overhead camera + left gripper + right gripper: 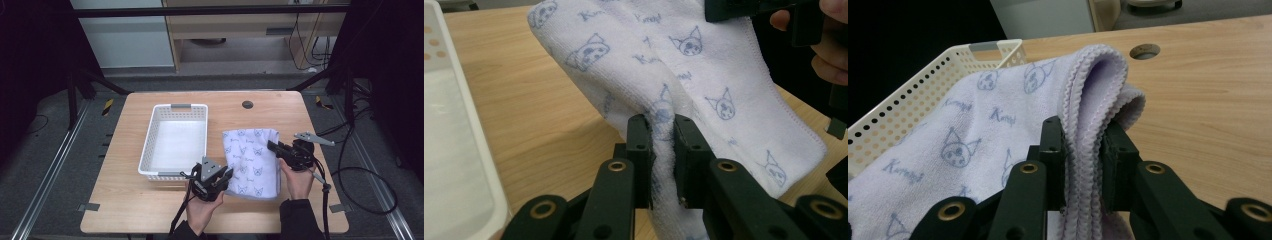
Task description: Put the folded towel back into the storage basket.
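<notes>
the folded white towel (252, 162) with blue cat-face print sits at the right half of the wooden counter (125, 200), just right of the white perforated basket (150, 145). the left tongs (223, 181) are clamped on the towel's near left edge; in the left gripper view the 2 black jaws pinch a fold of cloth (664, 125) between them. the right tongs (274, 148) are clamped on the towel's right side, and the right gripper view shows the jaws squeezing several stacked hemmed layers (1083, 135). each gripper is held by a hand coming in from the bottom edge.
</notes>
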